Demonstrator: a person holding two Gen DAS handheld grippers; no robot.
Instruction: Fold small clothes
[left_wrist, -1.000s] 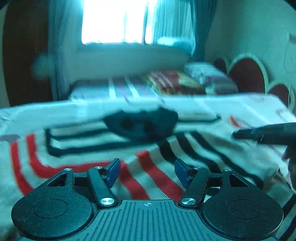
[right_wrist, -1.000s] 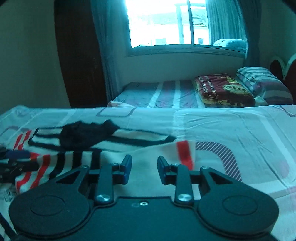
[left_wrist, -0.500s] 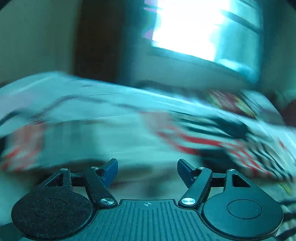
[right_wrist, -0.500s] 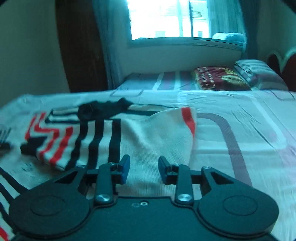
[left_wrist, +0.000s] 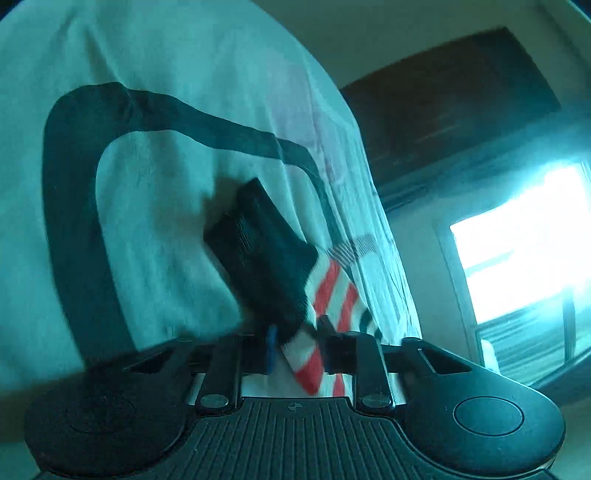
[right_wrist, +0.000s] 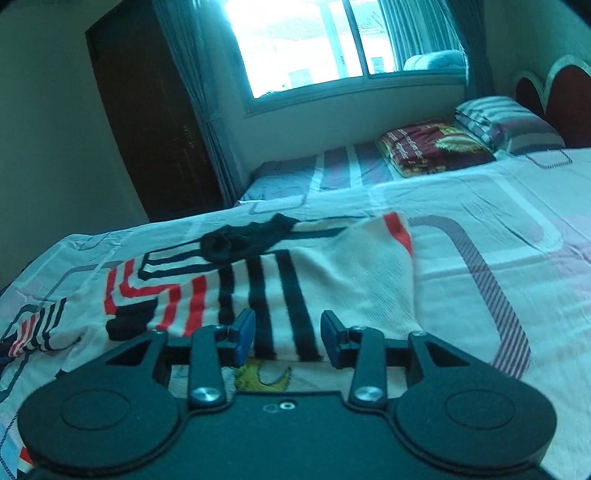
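Slippage was my main worry at this moment. My left gripper (left_wrist: 300, 345) had its jaws nearly closed on a corner of the striped garment (left_wrist: 325, 302), white with red stripes and a dark cuff-like end, and the view was rolled hard over, so the bed (left_wrist: 155, 229) filled the frame sideways. Only a small bite of cloth sat between the jaws. I judged that any quick swing could pull that corner free, because the rest of the piece hung outward with its own weight dragging on the pinch.

My right gripper (right_wrist: 287, 338) held nothing; its jaws stood wide apart just above the near edge of the garment (right_wrist: 280, 280), which lay spread on the bed (right_wrist: 498, 206), partly doubled over with a pale ribbed flap on the right side. A dark sock (right_wrist: 247, 238) lay on the far part of it.

That sock seemed a second risk: if I lifted or folded further, it could roll into the fold or slide off onto the sheet. I also reckoned that with the right jaws not pinning the cloth, a pull from the left could drag the whole piece across the bed and spoil the fold line. The left view was blurred, so I could not tell how deep the grip truly was.
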